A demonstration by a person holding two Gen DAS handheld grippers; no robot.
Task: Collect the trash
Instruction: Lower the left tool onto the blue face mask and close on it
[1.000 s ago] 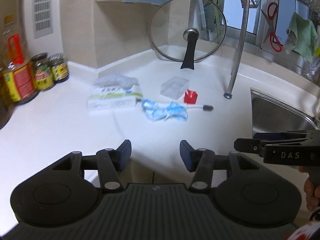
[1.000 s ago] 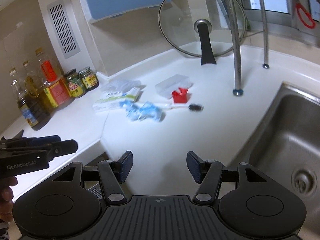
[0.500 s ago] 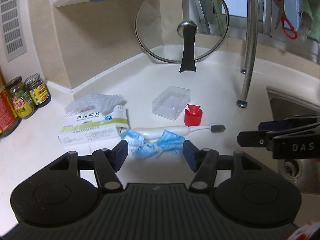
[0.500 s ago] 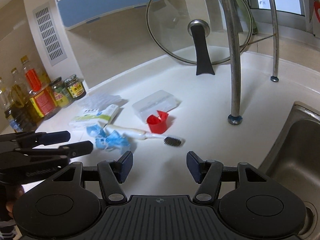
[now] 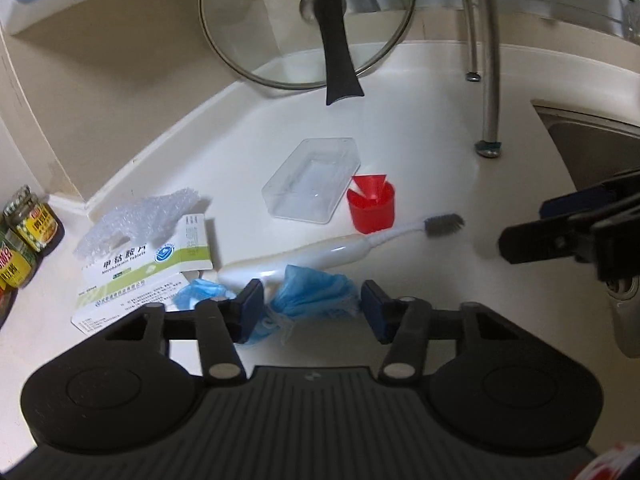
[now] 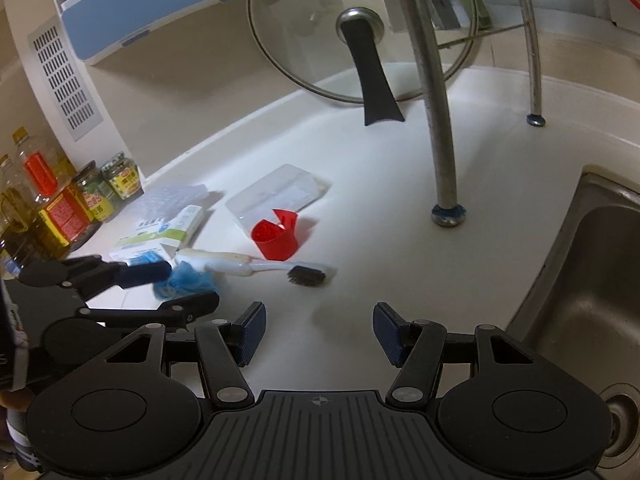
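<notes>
Trash lies on the white counter (image 5: 420,152): a crumpled blue mask (image 5: 316,292), a white toothbrush (image 5: 320,252), a red cap (image 5: 372,208), a clear plastic box (image 5: 312,180), a medicine carton (image 5: 148,272) and bubble wrap (image 5: 140,220). My left gripper (image 5: 312,312) straddles the blue mask (image 6: 184,280); its jaws are closing and the pads stand just off the mask. The right gripper (image 6: 316,332) is open over bare counter, a little short of the toothbrush (image 6: 256,264), with nothing between its fingers. It also shows at the right edge of the left wrist view.
A glass pot lid (image 6: 360,40) leans on the back wall. A steel rack leg (image 6: 440,140) stands right of the trash. The sink (image 6: 592,280) lies at the right. Sauce jars (image 5: 32,224) and oil bottles (image 6: 44,208) line the left.
Both grippers moved forward and down toward the trash. The left one rolled and now has the blue mask between its jaws, which widened and then narrowed. The right jaws kept their width.
</notes>
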